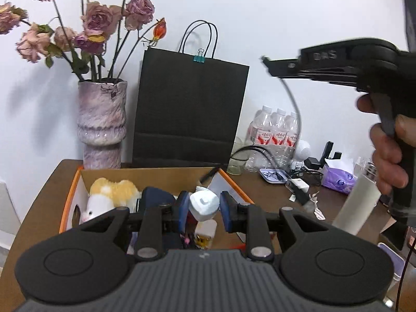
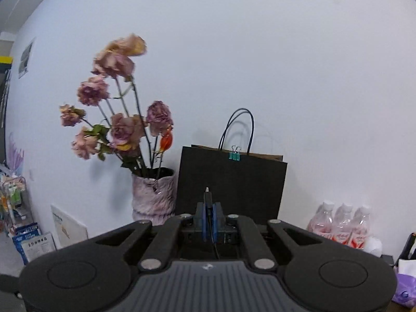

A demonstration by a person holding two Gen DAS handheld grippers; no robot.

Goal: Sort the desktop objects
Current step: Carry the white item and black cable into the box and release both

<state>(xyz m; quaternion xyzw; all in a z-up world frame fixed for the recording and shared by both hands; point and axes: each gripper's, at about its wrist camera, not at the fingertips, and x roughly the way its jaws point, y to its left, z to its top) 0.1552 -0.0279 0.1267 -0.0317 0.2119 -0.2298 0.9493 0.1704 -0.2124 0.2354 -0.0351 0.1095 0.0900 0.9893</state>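
Left wrist view: left gripper point(image 1: 202, 206) over orange-rimmed cardboard box point(image 1: 68, 202), jaws parted wide, blue pads point(image 1: 183, 205) on either side of a pale blue-white capped object point(image 1: 204, 204) that lies among the box contents; contact with the pads not discernible. Plush toy point(image 1: 111, 195), yellow and white, at box left; small white bottle with yellow label point(image 1: 206, 232) beneath the capped object. Box on brown table point(image 1: 33, 202).

Behind box: mottled purple vase point(image 1: 102, 122) with dried roses point(image 1: 101, 19); black paper bag point(image 1: 191, 109), teal binder clip point(image 1: 199, 57) at its top edge. Further right: shrink-wrapped pack of water bottles point(image 1: 277, 130), clear glass point(image 1: 237, 161), small blue tray point(image 1: 274, 176), purple tissue packet point(image 1: 338, 179).

Right gripper point(image 1: 265, 59) seen from the side at upper right, raised above the table, handle in person's hand point(image 1: 387, 150); thin cable point(image 1: 293, 98) hanging from its tip; white cylinder point(image 1: 356, 205) just below the hand.

Right wrist view: right gripper point(image 2: 209, 215) closed on black cable plug point(image 2: 207, 197), silver tip projecting upward past the pads, cord trailing back between the fingers. Facing wall, vase and paper bag; bottle pack at lower right.
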